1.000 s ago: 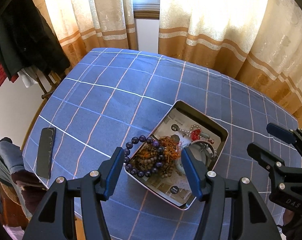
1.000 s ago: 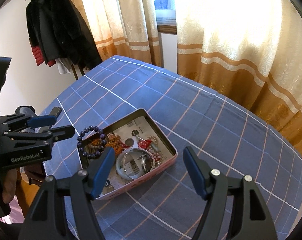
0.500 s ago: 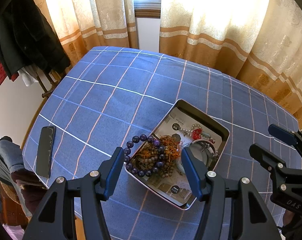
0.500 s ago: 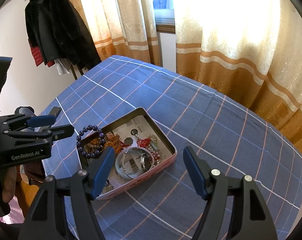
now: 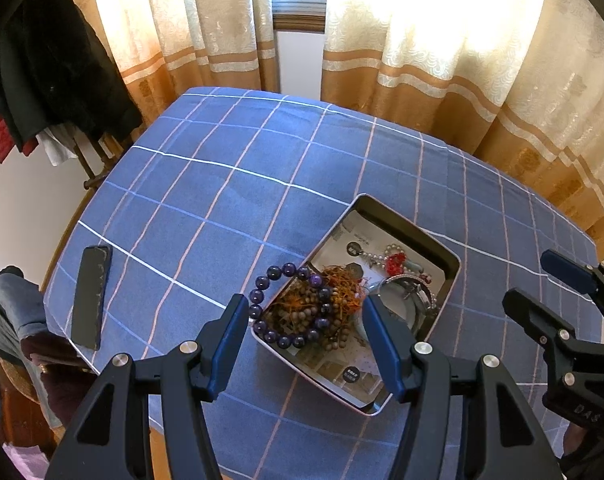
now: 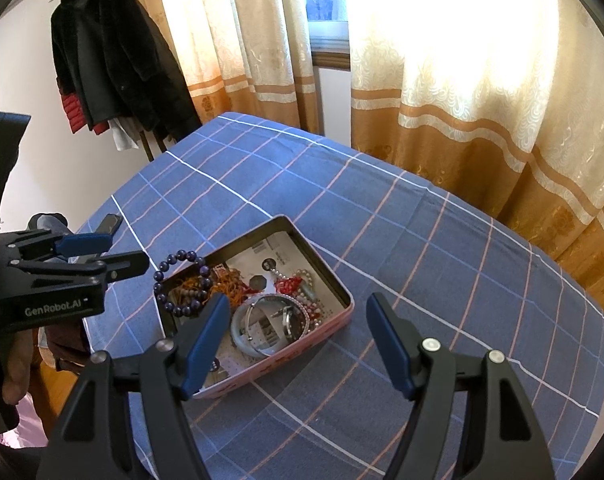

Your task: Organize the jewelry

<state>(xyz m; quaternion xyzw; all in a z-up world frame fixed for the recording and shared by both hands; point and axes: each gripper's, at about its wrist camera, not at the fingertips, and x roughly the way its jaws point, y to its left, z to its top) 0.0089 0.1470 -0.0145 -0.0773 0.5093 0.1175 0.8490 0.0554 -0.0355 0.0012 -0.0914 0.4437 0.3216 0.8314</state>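
An open tin box (image 5: 457, 260) full of jewelry sits on the blue checked tablecloth. A purple bead bracelet (image 5: 262, 284) hangs over its left rim, on top of brown wooden beads (image 5: 302, 314) and orange cord. A pale bangle (image 6: 242, 332), a silver bangle (image 6: 298, 304) and a red and pearl piece (image 6: 290, 282) lie toward the other end. My left gripper (image 5: 305, 308) hovers open above the bead end and holds nothing. My right gripper (image 6: 298, 300) stands open over the tin's (image 6: 325, 264) near right side, also with nothing in it.
A dark phone (image 5: 92, 296) lies at the table's left edge. Bare blue cloth (image 6: 441, 280) stretches behind and to the right of the tin. Curtains (image 5: 421, 60) hang beyond the far edge, and dark coats (image 6: 114, 60) hang at the far left. A hand (image 6: 10, 364) holds the left gripper's handle.
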